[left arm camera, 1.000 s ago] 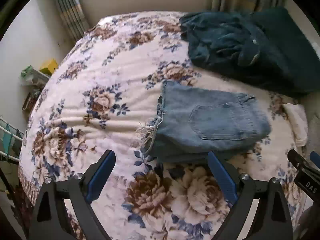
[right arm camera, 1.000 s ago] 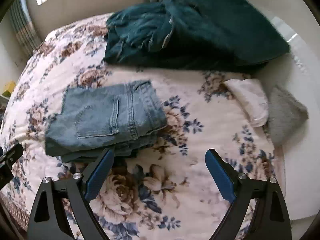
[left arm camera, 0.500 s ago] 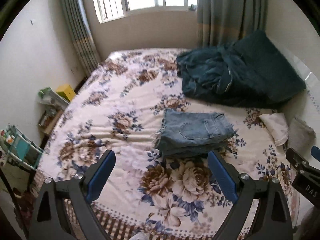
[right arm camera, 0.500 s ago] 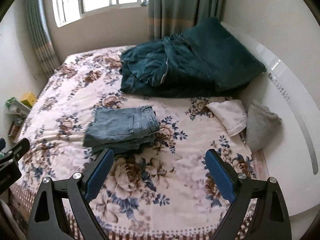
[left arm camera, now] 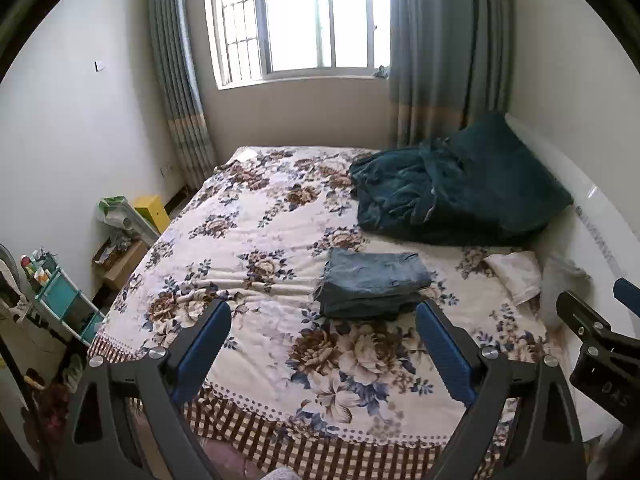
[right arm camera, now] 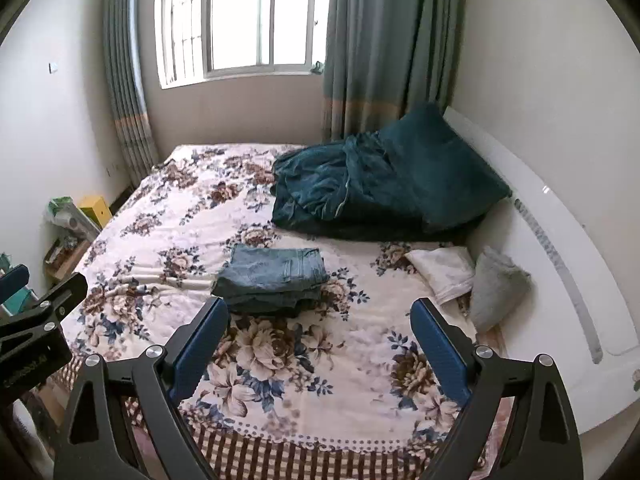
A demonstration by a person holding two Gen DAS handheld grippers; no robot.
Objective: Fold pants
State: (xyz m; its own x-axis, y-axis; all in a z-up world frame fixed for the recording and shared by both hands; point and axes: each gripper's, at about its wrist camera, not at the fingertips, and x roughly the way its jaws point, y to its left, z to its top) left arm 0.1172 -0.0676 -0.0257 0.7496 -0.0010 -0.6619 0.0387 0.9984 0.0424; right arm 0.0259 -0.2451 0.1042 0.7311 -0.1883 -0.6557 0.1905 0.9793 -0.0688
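Note:
The blue denim pants (left arm camera: 370, 282) lie folded in a compact stack on the floral bedspread (left arm camera: 248, 240), near the middle of the bed; they also show in the right wrist view (right arm camera: 274, 278). My left gripper (left arm camera: 323, 320) is open and empty, held back above the near edge of the bed. My right gripper (right arm camera: 319, 318) is open and empty too, well short of the pants. Neither gripper touches the pants. The right gripper's body shows at the right edge of the left wrist view (left arm camera: 600, 344).
A dark teal blanket (left arm camera: 452, 196) is heaped at the back right by the white headboard (right arm camera: 560, 248). A white cloth (right arm camera: 444, 272) and a grey cushion (right arm camera: 496, 288) lie at the right. Shelves and boxes (left arm camera: 60, 296) stand left of the bed. A window (left arm camera: 304, 20) is behind.
Both grippers have pulled far back and up from the folded pants, so the whole bed and room now show. The pants have not moved.

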